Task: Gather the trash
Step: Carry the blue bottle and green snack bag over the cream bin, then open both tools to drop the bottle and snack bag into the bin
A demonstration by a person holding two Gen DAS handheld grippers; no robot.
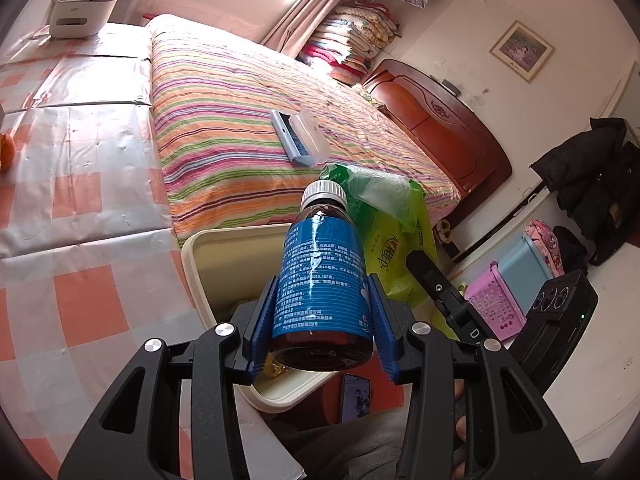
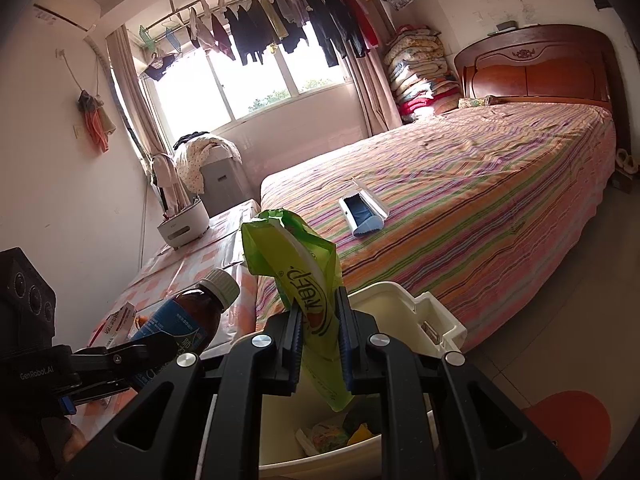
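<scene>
A brown bottle with a blue label and a white cap is clamped between the blue pads of my left gripper, cap pointing away. It hangs over the cream bin, whose lid stands up. The same bottle shows at the left of the right wrist view. My right gripper is shut on a crumpled green plastic wrapper, held above the open bin. Some trash lies inside the bin. In the left wrist view the wrapper sits just right of the bottle.
A bed with a striped sheet lies beyond the bin, a blue and white pouch on it. A table with an orange-checked cloth is at the left, with a white appliance. An orange stool stands at the right.
</scene>
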